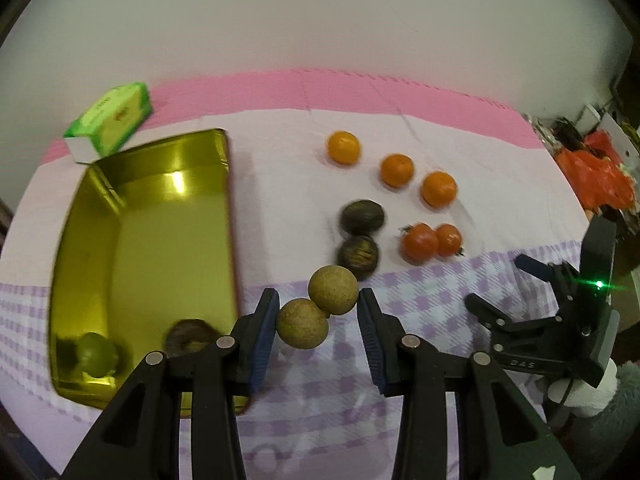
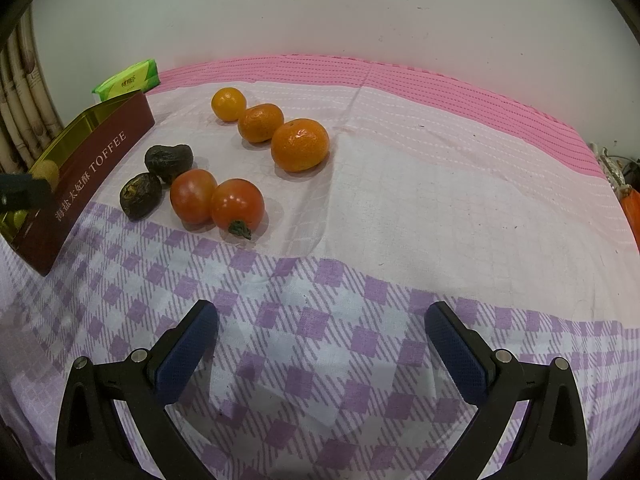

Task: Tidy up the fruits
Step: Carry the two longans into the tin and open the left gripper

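My left gripper [image 1: 318, 304] is shut on a joined pair of tan round fruits [image 1: 333, 290], held above the checked cloth just right of the gold tin [image 1: 172, 248]. A green fruit [image 1: 96, 354] and a brown one [image 1: 188, 336] lie inside the tin. On the cloth are three oranges [image 2: 300, 144] in a row, two tomatoes [image 2: 237, 205] and two dark wrinkled fruits [image 2: 169, 162]. My right gripper [image 2: 320, 320] stands open over bare cloth, well in front of the tomatoes, with nothing between its fingers.
A green box [image 1: 112, 120] lies behind the tin near the pink strip of cloth. The tin's maroon side [image 2: 92, 176] reads TOFFEE. Red bags and clutter [image 1: 596, 172] sit past the right edge. A pale wall stands behind.
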